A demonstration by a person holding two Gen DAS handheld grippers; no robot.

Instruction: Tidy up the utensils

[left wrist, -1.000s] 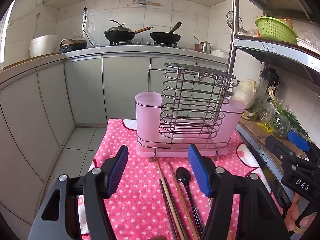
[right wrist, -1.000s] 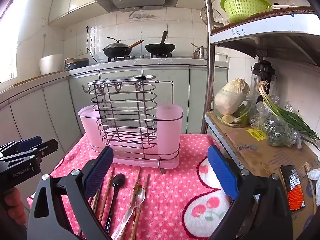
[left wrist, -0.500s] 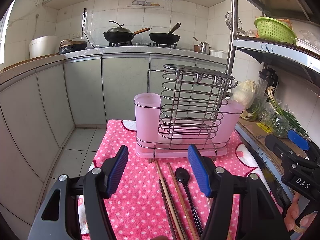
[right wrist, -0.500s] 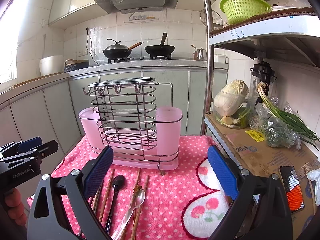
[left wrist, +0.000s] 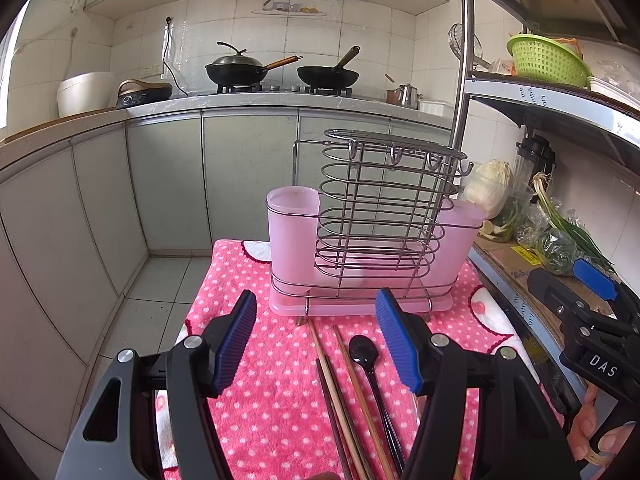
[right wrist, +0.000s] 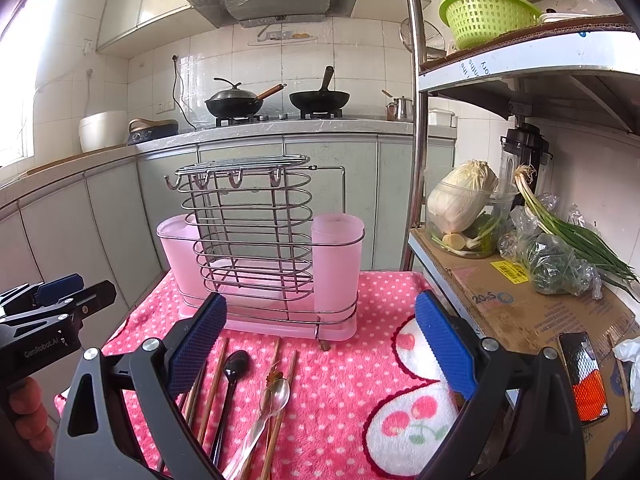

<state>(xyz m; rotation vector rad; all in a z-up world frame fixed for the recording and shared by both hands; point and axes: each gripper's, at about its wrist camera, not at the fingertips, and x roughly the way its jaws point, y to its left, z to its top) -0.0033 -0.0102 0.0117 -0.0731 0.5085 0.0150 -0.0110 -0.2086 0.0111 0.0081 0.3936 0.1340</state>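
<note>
While both grippers hover with jaws spread and empty, the left gripper point(left wrist: 316, 344) and right gripper point(right wrist: 320, 340) face chopsticks point(left wrist: 340, 396) and spoons point(right wrist: 234, 368) lying close together on a pink towel point(left wrist: 280, 400), just before an empty utensil rack point(left wrist: 360, 240). Closing on one piece may catch or scatter its neighbours.

Left gripper point(left wrist: 316, 344) and right gripper point(right wrist: 320, 344) hover, jaws apart, empty.

Bright window daylight from the left; sharp, fisheye-warped, dark-cornered views.
</note>
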